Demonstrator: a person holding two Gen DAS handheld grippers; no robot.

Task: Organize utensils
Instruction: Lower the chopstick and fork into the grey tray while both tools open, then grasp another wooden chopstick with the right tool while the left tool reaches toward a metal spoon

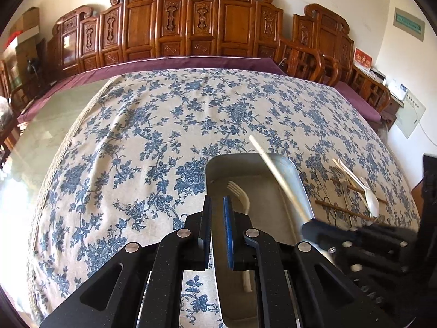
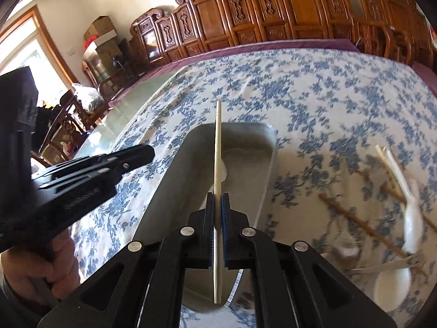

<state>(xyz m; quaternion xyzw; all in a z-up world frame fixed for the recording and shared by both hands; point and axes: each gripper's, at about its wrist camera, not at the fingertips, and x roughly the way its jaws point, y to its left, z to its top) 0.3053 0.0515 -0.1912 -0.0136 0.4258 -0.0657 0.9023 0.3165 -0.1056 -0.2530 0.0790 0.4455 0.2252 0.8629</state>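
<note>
A grey metal tray (image 1: pixel 296 177) lies on the floral tablecloth; it also shows in the right wrist view (image 2: pixel 177 169). A pale plastic fork (image 1: pixel 240 194) lies inside it. My left gripper (image 1: pixel 217 205) hangs over the tray's left rim, jaws a little apart and empty. My right gripper (image 2: pixel 218 199) is shut on a pale chopstick (image 2: pixel 217 150) and holds it over the tray; the same chopstick (image 1: pixel 275 169) and right gripper (image 1: pixel 311 222) show in the left wrist view. Loose utensils lie right of the tray: a white spoon (image 2: pixel 409 218), brown chopsticks (image 2: pixel 363 229), a metal fork (image 1: pixel 342 183).
The floral tablecloth (image 1: pixel 164 123) covers a table with bare glass (image 1: pixel 41 125) at its left side. Carved wooden chairs (image 1: pixel 191 27) line the far edge. A white bowl-like item (image 2: pixel 393 287) sits near the loose utensils.
</note>
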